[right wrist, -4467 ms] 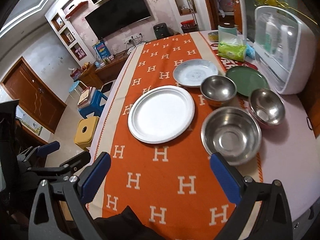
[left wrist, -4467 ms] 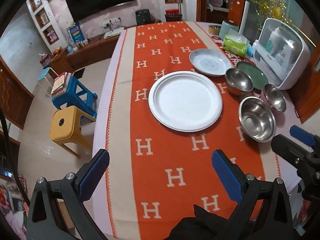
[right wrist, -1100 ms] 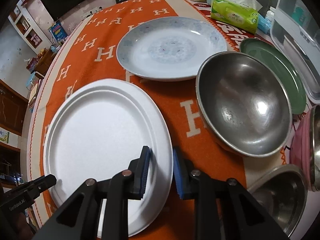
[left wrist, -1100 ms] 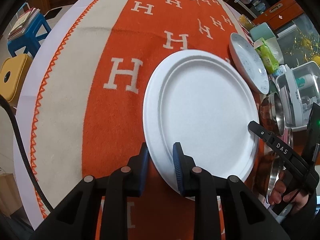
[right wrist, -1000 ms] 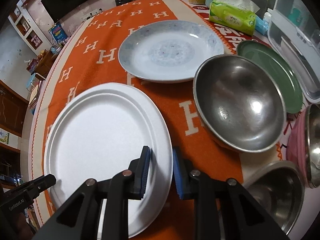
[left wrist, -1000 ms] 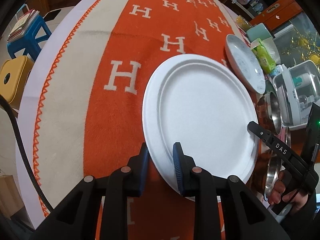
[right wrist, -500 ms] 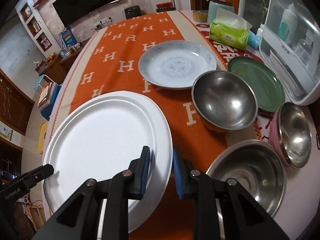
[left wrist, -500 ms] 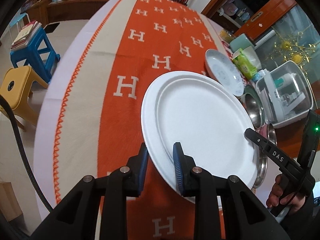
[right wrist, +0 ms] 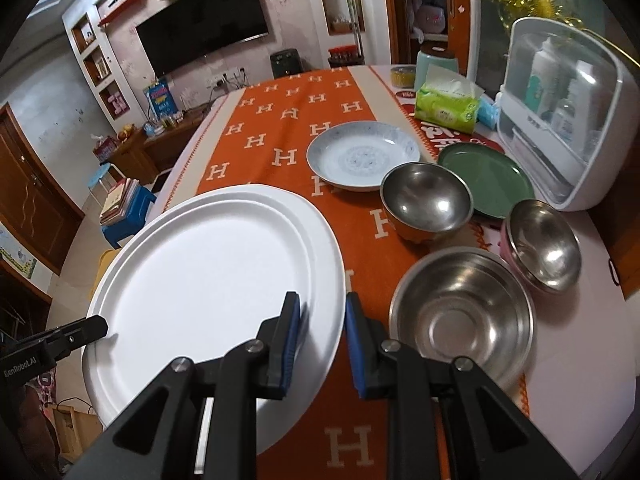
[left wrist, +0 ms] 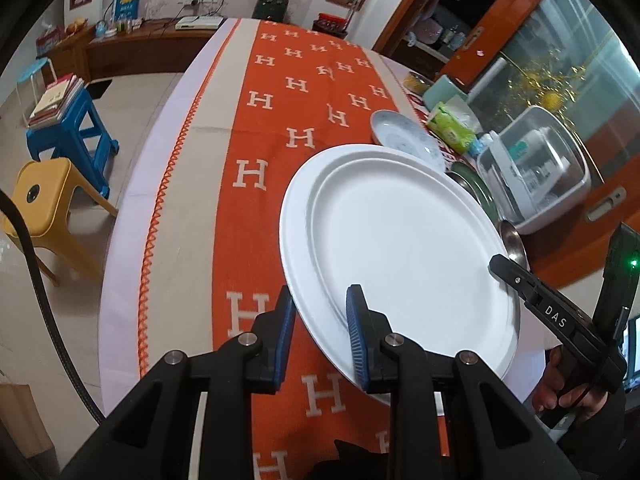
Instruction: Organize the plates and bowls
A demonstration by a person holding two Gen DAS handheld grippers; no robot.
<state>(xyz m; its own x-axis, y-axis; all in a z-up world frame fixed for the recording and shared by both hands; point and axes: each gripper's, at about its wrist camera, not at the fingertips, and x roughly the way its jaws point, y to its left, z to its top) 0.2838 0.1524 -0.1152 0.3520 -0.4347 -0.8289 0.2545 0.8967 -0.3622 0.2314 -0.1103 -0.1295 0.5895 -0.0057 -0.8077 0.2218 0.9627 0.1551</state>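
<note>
**White plate held at opposite rims by both tongs, above the bench**

Left wrist view: The left tongs (left wrist: 320, 330) are nearly closed, one pad over and one under the near rim of the white plate (left wrist: 396, 248). The plate tilts clear of the orange cloth (left wrist: 256, 128). The right tongs (left wrist: 516, 276) meet the plate's far rim. Judgement: a wide, thin plate would sag or swing from a single edge grip, hence two opposing holds.

Right wrist view: The right tongs (right wrist: 322, 334) are likewise narrowed on the white plate (right wrist: 208, 276) at its near rim; the left tongs (right wrist: 90, 330) show at the opposite rim. Ahead and right of these tongs stand a blue-patterned plate (right wrist: 362, 156), a green plate (right wrist: 486, 180) and three steel bowls, the largest (right wrist: 462, 318) just beside the tongs. Judgement: plates probably gather into one stack, bowls nest separately; none is stacked yet.
</note>
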